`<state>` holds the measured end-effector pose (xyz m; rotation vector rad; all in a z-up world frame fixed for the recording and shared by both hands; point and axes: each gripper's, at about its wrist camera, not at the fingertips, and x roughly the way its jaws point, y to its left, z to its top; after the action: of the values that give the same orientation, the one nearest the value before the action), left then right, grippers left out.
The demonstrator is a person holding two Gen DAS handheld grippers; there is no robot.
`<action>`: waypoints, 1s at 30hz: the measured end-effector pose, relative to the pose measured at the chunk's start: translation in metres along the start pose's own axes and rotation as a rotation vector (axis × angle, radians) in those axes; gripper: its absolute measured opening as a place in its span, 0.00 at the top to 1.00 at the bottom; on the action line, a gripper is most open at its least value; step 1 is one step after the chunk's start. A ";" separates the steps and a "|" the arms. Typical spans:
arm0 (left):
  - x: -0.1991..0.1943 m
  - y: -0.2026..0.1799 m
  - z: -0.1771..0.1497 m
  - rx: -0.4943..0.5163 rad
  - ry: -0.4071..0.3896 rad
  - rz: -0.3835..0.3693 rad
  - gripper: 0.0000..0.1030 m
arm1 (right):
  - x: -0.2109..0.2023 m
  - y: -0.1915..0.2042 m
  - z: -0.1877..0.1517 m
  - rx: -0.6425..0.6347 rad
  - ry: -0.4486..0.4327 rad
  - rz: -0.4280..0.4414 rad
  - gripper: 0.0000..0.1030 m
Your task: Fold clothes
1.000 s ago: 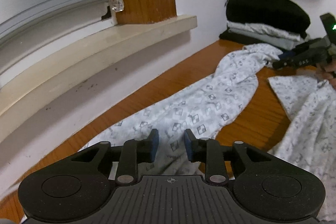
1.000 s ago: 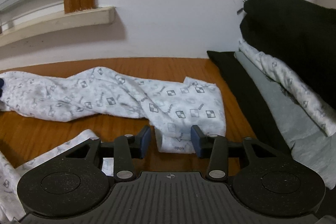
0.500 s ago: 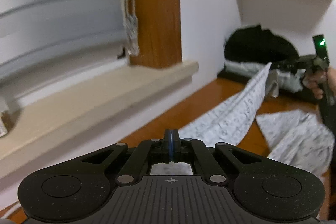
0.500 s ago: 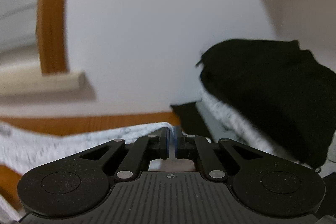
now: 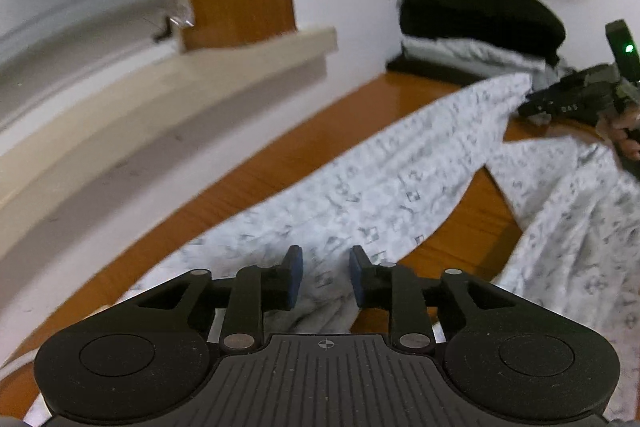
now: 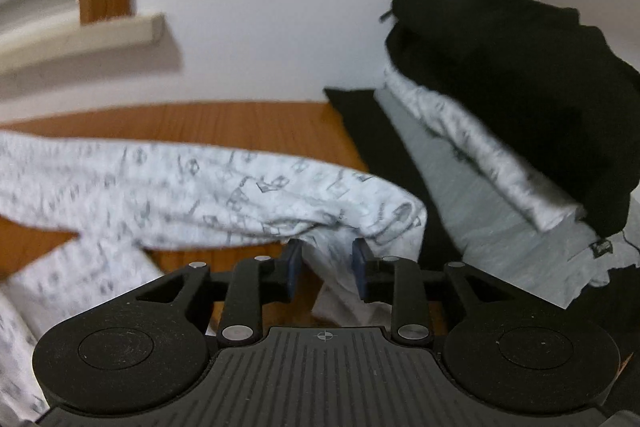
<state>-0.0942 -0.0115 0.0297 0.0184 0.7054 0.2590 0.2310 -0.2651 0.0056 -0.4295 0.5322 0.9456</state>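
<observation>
Clothes stack (image 6: 500,131) blocks right; bare wood (image 6: 240,123) ahead

White patterned garment (image 5: 400,183) lies stretched, rumpled, across the wooden tabletop.

Left wrist view: low over the table (image 5: 288,163), angled down, facing the sill (image 5: 168,95) at 10 o'clock. Right wrist view: equally low and close, facing the wall (image 6: 260,7). Shared: patterned garment (image 5: 400,179) (image 6: 168,183) and clothes stack (image 5: 480,23) (image 6: 512,99), at 1–2 o'clock in both.
</observation>
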 end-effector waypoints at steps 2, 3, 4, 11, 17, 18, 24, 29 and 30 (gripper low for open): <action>0.010 -0.002 0.001 0.009 0.013 -0.001 0.71 | 0.003 0.001 -0.003 -0.004 0.005 -0.002 0.71; 0.012 -0.002 0.001 0.009 0.013 -0.002 0.74 | 0.004 -0.001 -0.004 -0.003 0.004 -0.001 0.72; 0.014 -0.002 0.001 0.017 0.013 -0.006 0.83 | 0.004 -0.003 -0.004 -0.001 0.002 0.003 0.72; -0.026 0.008 0.002 -0.003 -0.105 0.006 1.00 | -0.006 -0.023 -0.004 0.056 -0.056 0.018 0.72; -0.058 0.022 0.007 -0.018 -0.133 0.019 1.00 | -0.021 -0.046 0.004 0.151 -0.148 0.001 0.73; -0.054 0.020 0.006 -0.012 -0.122 0.015 0.99 | -0.021 -0.048 0.005 0.163 -0.147 0.007 0.72; -0.023 0.011 -0.003 0.034 -0.030 0.070 0.53 | -0.005 -0.046 0.007 0.158 -0.064 0.038 0.63; -0.018 0.024 -0.019 0.020 0.032 0.061 0.82 | 0.012 -0.035 0.021 0.125 -0.017 0.047 0.68; -0.020 0.028 -0.021 0.010 0.029 0.059 0.96 | 0.013 -0.034 0.028 0.122 -0.033 0.056 0.87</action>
<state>-0.1290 0.0090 0.0295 0.0453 0.7363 0.3124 0.2727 -0.2585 0.0240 -0.2901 0.5716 0.9668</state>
